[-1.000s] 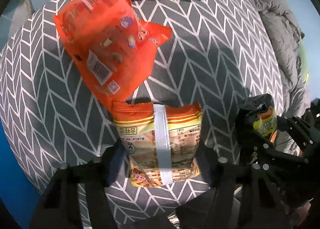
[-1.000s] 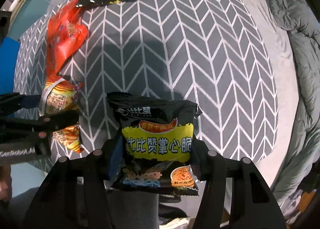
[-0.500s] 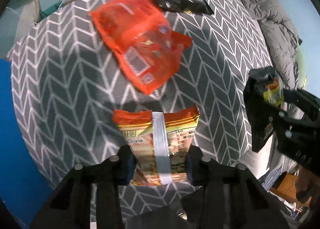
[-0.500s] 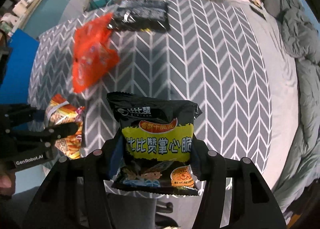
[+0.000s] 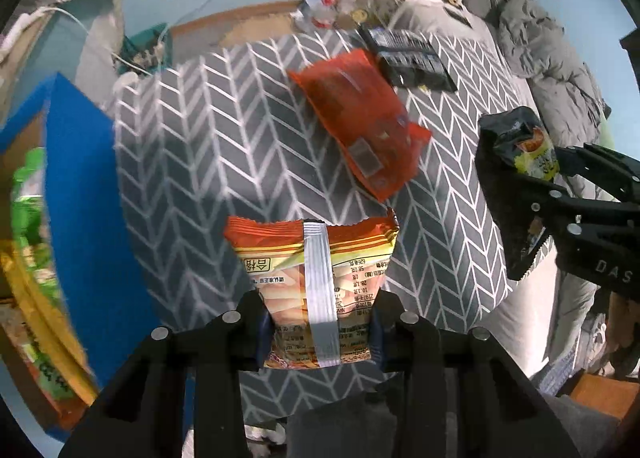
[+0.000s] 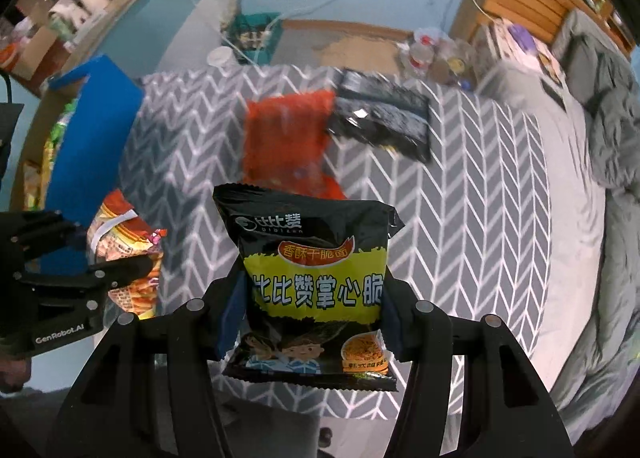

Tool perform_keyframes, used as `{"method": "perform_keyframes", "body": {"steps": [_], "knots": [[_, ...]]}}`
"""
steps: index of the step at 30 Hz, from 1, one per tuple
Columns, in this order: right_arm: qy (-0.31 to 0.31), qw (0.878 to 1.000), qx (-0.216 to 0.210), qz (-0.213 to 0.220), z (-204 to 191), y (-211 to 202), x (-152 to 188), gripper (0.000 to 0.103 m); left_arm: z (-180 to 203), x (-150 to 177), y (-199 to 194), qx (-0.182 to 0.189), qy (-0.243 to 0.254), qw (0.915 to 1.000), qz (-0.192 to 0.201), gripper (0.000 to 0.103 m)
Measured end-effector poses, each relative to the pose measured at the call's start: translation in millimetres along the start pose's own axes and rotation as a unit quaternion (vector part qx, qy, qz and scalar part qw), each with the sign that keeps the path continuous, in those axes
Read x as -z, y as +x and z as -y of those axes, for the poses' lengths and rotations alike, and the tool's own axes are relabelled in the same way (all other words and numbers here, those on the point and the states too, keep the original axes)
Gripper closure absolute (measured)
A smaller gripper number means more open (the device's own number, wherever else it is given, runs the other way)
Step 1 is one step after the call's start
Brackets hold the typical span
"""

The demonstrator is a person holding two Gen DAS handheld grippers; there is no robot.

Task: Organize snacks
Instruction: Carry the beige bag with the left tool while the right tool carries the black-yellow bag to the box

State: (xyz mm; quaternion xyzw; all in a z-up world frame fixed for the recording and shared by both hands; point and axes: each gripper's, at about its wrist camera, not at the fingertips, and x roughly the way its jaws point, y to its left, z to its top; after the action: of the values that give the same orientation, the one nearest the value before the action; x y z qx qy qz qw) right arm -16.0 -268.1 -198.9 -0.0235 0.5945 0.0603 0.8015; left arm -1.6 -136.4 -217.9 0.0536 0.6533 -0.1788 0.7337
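A: L gripper (image 5: 318, 334) clamps orange-yellow pack (image 5: 312, 282), lower centre; R gripper (image 6: 312, 322) clamps black noodle pack (image 6: 316, 282), lower centre.
B: Both look light, crinkly, slippery film, contents prob brittle; grip the side edges.

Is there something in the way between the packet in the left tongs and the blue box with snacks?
Nothing visible. The left tongs grip the orange packet above the patterned blanket; the blue box lies beside it, only its wall between.
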Motion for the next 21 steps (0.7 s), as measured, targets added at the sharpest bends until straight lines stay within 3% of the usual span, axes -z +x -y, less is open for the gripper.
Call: {"method": "perform_keyframes", "body": {"steps": [21], "knots": [[-0.094,0.994,-0.043,0.034,-91.3,-34.9,-65.1,0.046,-78.1,4.4,-100.1,-0.006,-0.069,0.9945,0.079,0.065]]}}
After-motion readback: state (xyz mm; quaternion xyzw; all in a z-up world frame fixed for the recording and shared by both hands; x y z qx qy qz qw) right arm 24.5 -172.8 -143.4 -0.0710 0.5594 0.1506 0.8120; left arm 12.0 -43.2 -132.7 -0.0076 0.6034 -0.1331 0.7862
